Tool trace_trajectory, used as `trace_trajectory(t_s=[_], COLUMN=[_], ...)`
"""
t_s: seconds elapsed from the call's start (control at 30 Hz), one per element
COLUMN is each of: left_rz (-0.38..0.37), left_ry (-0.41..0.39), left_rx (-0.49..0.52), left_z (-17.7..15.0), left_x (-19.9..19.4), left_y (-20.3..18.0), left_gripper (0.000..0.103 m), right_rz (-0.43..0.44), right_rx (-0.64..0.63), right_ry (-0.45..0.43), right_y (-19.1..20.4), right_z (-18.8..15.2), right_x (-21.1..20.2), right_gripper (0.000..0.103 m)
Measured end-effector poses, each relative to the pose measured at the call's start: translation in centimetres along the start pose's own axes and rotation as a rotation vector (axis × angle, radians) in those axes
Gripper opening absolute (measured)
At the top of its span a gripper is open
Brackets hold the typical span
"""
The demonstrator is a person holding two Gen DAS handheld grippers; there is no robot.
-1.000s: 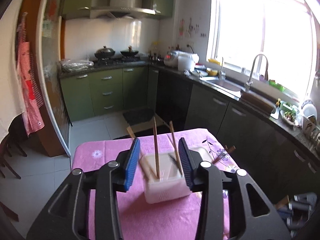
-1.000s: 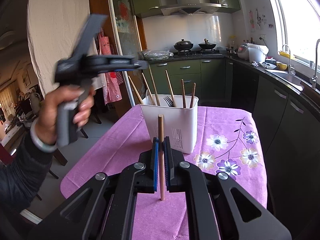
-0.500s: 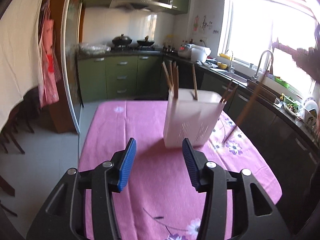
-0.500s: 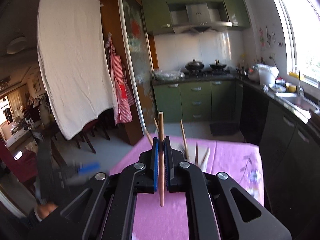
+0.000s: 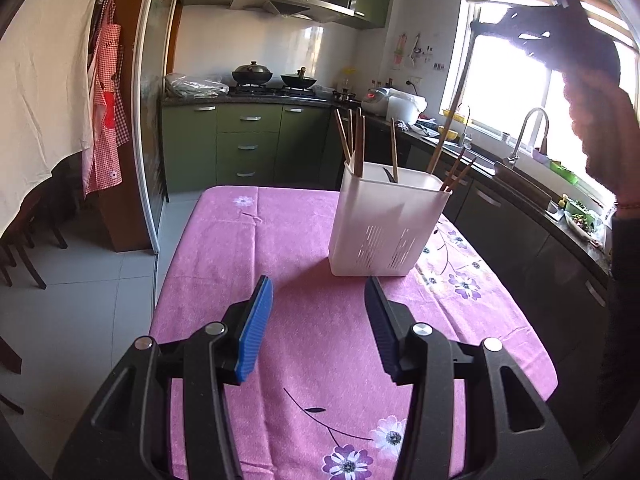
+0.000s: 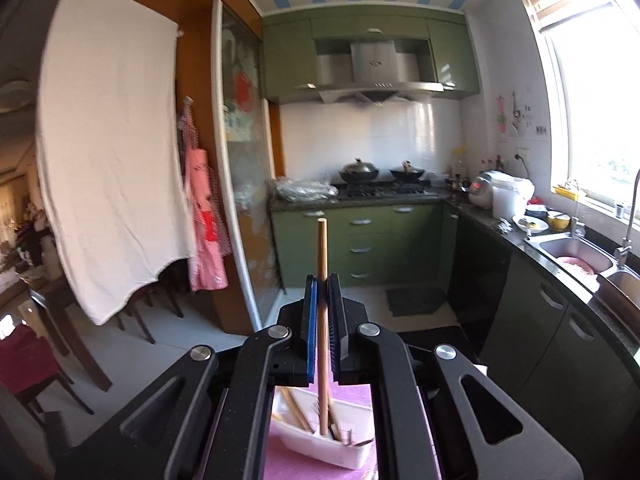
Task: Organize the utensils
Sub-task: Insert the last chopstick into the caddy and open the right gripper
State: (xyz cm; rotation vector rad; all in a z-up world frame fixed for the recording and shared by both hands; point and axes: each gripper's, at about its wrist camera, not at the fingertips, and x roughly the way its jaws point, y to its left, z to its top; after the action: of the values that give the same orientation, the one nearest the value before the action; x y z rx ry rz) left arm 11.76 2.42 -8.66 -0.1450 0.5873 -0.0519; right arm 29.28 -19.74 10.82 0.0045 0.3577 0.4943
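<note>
A white slotted utensil holder (image 5: pixel 386 224) stands on the pink flowered tablecloth (image 5: pixel 280 248), with several wooden chopsticks and a dark utensil standing in it. My left gripper (image 5: pixel 318 320) is open and empty, low over the cloth in front of the holder. My right gripper (image 6: pixel 322 328) is shut on a wooden chopstick (image 6: pixel 321 280) held upright. It hangs high above the holder (image 6: pixel 320 440), and the chopstick's lower end reaches into it. In the left wrist view the right gripper (image 5: pixel 560 36) is at the upper right, its chopstick (image 5: pixel 450 120) slanting down into the holder.
A kitchen counter with a sink (image 5: pixel 520 152) runs along the right of the table. Green cabinets and a stove with pans (image 5: pixel 272 80) stand behind. A sliding door frame (image 5: pixel 146 140) and chairs are on the left.
My right gripper has risen above the holder with the chopstick, whose tip now reaches into it. My left gripper has pulled back from the holder and stays open.
</note>
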Motion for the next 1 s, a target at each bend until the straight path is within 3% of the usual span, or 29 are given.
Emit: trace_trajectory(t_s=[0.37,0.57,0.77,0.93,1.0], left_rz=[0.005,0.005,0.005,0.0,-0.002], left_ry=[0.031,0.036,0.022,0.018,0.015], left_rx=[0.011,0.023,0.034,0.044,0.048], left_z=[-0.8,-0.9,-1.2,-1.8,-2.2], left_x=[0.7,0.6,0.2,-0.1,-0.3], left_y=[-0.3,-0.8,-1.4,-2.0,-2.3], left_gripper=[0.046,0.046,0.057,0.068,0.077], right_rz=[-0.031,-0.003,0.035,0.034,0.027], right_rx=[0.028,-0.001,-0.06,-0.035,-0.01], right_ry=[0.184,0.164,0.002,-0.102,-0.119], right_y=[-2.3,-1.0,1.5,1.5,1.0], right_z=[-5.5,-5.7,-4.7,-8.4,-10.8], right_x=[8.3,6.6,-2.3,-10.1,-12.1], right_gripper=[0.006,0.008,0.032,0.055,0.077])
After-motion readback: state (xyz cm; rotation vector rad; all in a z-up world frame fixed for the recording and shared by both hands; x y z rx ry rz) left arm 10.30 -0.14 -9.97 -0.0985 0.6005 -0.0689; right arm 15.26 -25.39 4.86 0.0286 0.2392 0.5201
